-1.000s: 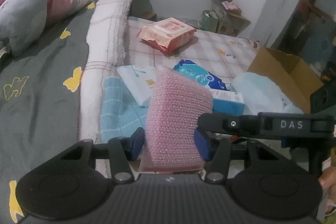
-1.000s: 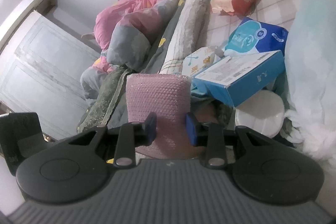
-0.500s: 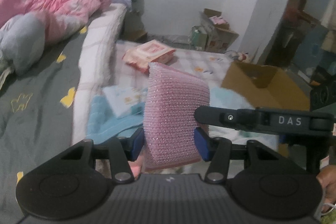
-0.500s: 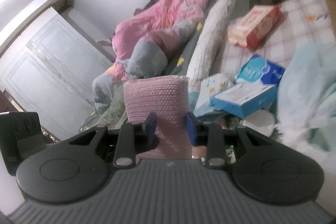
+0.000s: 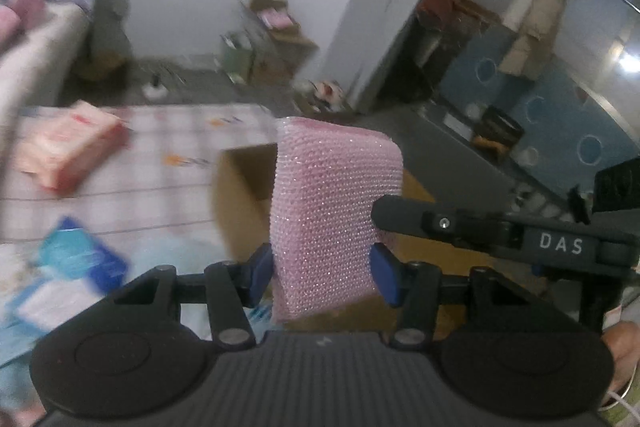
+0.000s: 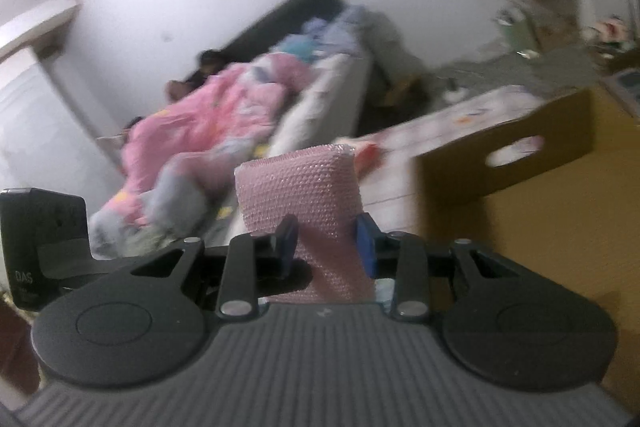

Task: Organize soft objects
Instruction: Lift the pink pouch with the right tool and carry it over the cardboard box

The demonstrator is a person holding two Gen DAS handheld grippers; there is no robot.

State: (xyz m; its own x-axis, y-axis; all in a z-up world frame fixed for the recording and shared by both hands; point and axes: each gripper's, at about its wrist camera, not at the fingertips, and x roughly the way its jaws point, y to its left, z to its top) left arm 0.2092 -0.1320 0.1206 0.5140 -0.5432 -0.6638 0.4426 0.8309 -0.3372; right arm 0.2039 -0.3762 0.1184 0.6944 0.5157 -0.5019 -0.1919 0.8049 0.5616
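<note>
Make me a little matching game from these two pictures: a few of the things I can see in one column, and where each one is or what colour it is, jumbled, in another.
Things:
1. pink sponge
2. cardboard box
3. pink quilt
4. blue packet

Descriptions:
A. bunched up on the bed by the wall
B. brown, open-topped, with an oval handle hole in its side
C. clamped between blue pads of both grippers
D. lying on the checked sheet, low on the left

Pairs: 1-C, 2-B, 3-A, 4-D

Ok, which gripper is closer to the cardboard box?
Right, probably. The right gripper has the cardboard box looming just beside it; the left gripper sees it farther ahead, behind the pink sponge both grip.
</note>
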